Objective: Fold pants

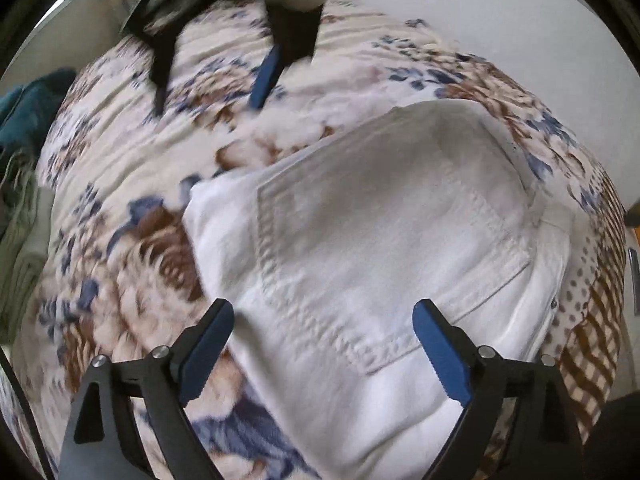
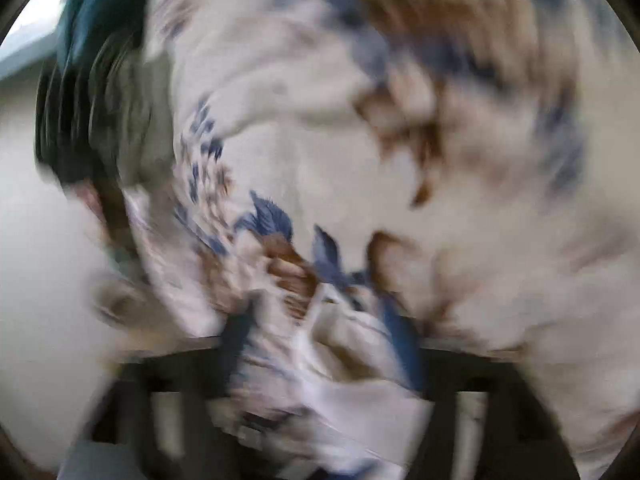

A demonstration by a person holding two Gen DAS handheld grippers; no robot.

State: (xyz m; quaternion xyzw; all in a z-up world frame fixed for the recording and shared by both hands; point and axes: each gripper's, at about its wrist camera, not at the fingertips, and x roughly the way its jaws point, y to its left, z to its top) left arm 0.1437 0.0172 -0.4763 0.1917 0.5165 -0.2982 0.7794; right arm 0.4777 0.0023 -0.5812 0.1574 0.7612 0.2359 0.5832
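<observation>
White pants [image 1: 380, 240] lie folded into a compact block on a floral bedspread [image 1: 120, 184], back pocket facing up. My left gripper [image 1: 323, 320] hovers over the near part of the pants, pointing steeply down. Its blue-padded fingers stand wide apart with nothing pinched. My right gripper [image 1: 208, 104] reaches in at the top of the left wrist view, above bare bedspread beyond the pants, fingers apart and holding nothing. The right wrist view is heavily blurred. It shows the bedspread [image 2: 320, 140] and a pale fold of cloth [image 2: 352, 392] low between the dark fingers [image 2: 236, 344].
A teal cloth [image 1: 28, 108] and pale green garments [image 1: 20, 248] are piled at the bed's left edge. The bedspread's checked and dotted border [image 1: 592, 320] runs along the right edge. Pale floor [image 1: 540, 40] lies beyond the bed.
</observation>
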